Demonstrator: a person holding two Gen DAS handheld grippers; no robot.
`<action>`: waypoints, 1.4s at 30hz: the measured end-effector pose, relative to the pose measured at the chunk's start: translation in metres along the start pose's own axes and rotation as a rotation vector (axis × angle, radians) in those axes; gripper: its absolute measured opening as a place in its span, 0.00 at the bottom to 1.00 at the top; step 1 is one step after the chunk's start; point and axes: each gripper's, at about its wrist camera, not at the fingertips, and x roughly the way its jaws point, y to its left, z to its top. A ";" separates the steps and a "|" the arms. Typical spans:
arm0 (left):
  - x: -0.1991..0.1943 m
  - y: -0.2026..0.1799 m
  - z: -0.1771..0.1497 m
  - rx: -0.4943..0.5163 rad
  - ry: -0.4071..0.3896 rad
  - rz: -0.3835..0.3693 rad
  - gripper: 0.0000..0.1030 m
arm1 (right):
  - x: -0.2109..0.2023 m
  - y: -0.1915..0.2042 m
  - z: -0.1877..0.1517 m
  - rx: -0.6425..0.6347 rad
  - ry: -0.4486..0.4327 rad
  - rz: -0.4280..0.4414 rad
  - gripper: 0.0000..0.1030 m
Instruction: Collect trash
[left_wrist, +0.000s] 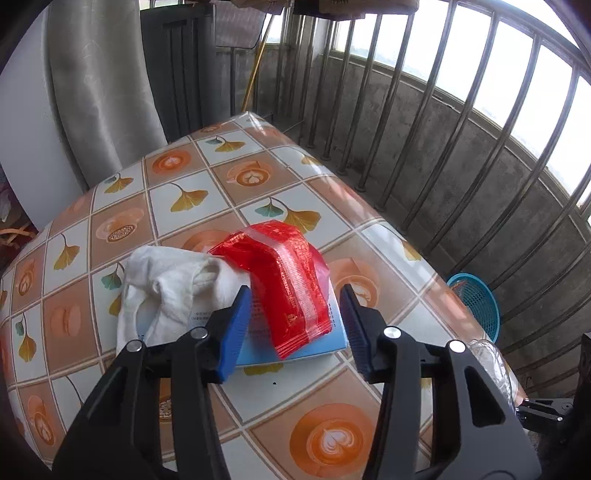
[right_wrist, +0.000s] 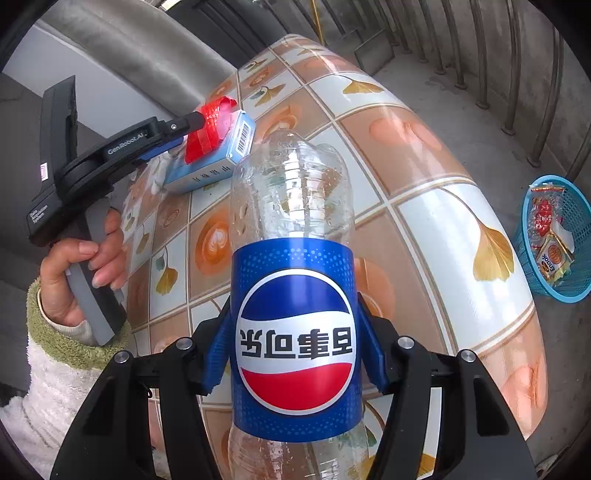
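A red snack wrapper (left_wrist: 288, 280) lies on a light blue box (left_wrist: 317, 347) on the patterned table (left_wrist: 177, 177), next to a crumpled white cloth (left_wrist: 173, 288). My left gripper (left_wrist: 295, 314) is open, its blue pads either side of the wrapper's near end. It also shows in the right wrist view (right_wrist: 199, 122) by the wrapper (right_wrist: 210, 129) and box (right_wrist: 221, 162). My right gripper (right_wrist: 295, 350) is shut on an empty clear Pepsi bottle (right_wrist: 293, 332), held upside down above the table's near edge (right_wrist: 443, 221).
A blue plastic basket (right_wrist: 583, 218) with several snack wrappers stands on the concrete floor right of the table; it also shows in the left wrist view (left_wrist: 476, 299). Metal railing bars (left_wrist: 424, 110) run along the right. A grey curtain (left_wrist: 99, 85) hangs behind the table.
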 end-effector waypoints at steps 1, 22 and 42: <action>0.002 0.000 -0.001 -0.006 0.005 0.003 0.38 | 0.000 0.000 0.000 0.001 0.000 0.002 0.57; -0.063 0.008 -0.021 -0.100 -0.092 -0.143 0.06 | 0.000 -0.003 -0.001 0.012 -0.009 0.014 0.56; -0.159 0.040 -0.076 -0.232 -0.204 -0.100 0.05 | -0.017 -0.001 -0.003 0.039 -0.030 0.082 0.56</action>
